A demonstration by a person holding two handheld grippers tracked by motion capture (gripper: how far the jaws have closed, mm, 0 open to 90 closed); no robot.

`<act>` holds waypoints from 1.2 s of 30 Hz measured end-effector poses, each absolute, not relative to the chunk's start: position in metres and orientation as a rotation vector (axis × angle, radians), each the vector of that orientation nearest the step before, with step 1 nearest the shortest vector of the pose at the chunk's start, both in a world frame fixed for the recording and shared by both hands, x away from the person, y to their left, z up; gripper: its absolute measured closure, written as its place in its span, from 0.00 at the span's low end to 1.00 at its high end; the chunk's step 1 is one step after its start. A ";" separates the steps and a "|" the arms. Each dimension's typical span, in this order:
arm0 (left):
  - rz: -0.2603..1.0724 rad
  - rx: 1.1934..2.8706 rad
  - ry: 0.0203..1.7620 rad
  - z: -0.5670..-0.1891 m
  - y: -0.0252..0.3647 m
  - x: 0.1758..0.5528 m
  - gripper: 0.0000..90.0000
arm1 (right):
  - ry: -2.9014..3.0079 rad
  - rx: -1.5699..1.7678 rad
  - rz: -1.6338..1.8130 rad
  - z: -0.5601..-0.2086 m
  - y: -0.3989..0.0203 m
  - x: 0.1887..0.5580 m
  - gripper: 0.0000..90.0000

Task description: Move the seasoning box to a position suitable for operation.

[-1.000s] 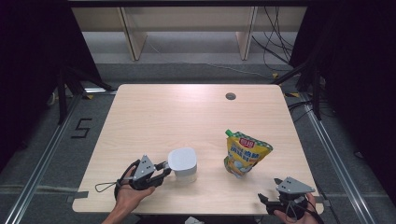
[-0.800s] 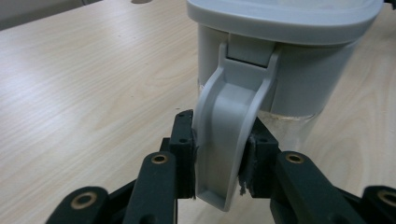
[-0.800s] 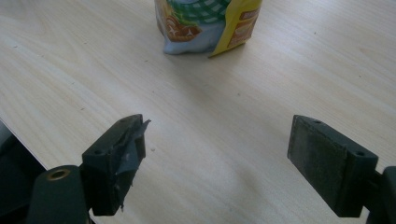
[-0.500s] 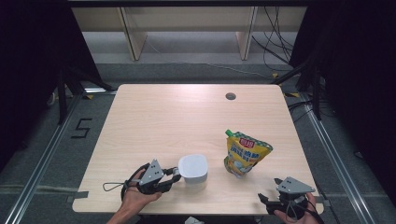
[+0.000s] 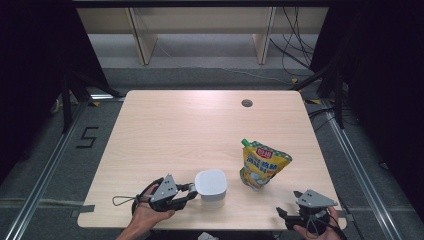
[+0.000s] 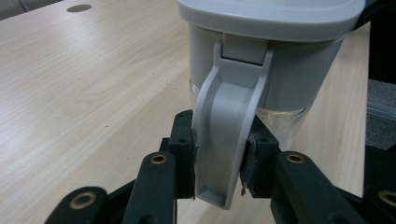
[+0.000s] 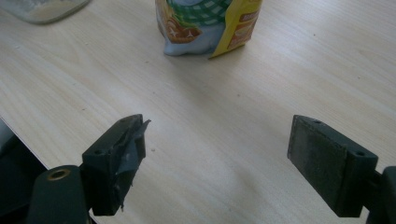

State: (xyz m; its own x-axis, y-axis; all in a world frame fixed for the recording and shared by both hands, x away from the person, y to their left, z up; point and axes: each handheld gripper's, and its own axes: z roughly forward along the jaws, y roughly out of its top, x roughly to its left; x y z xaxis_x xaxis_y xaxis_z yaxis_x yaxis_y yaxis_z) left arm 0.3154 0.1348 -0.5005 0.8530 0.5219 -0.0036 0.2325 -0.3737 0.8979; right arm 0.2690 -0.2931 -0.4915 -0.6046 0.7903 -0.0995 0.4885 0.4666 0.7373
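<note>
Near the front edge of the table, left of centre: a white jug (image 5: 210, 187) with a grey lid stands upright on the wood.
Jug handle (image 6: 227, 140): grey, curving down from a hinge under the lid; it faces left toward the left hand.
Jug contents: through the clear lower wall, a pale layer shows at the bottom; what it is I cannot tell.
Left gripper (image 5: 189, 192): lies low at the jug's left side, pointing right; its two black pads (image 6: 183, 154) press on either side of the handle, so the jaws stand part closed and clamped on it.
Left hand (image 5: 150, 212): comes in from the near edge and grips the tool body.
Pouch (image 5: 261, 166): yellow, with a green cap at its top left corner; it stands to the right of the jug, apart from it and a little farther back.
Right gripper (image 5: 283, 215): at the near right corner of the table, well apart from the pouch; jaws wide open, with bare wood between them.
Table (image 5: 190, 130): light wood, with a round hole (image 5: 246, 103) near the far right.
</note>
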 end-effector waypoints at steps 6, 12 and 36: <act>0.331 1.962 0.554 -0.501 0.133 0.315 0.76 | 2.305 1.070 0.955 -0.492 -0.293 0.269 0.23; 0.301 1.958 0.575 -0.501 0.133 0.316 0.73 | 2.300 1.070 0.963 -0.491 -0.293 0.269 0.23; 0.242 1.922 0.636 -0.454 0.142 0.302 0.30 | 2.296 1.093 0.979 -0.492 -0.295 0.270 0.23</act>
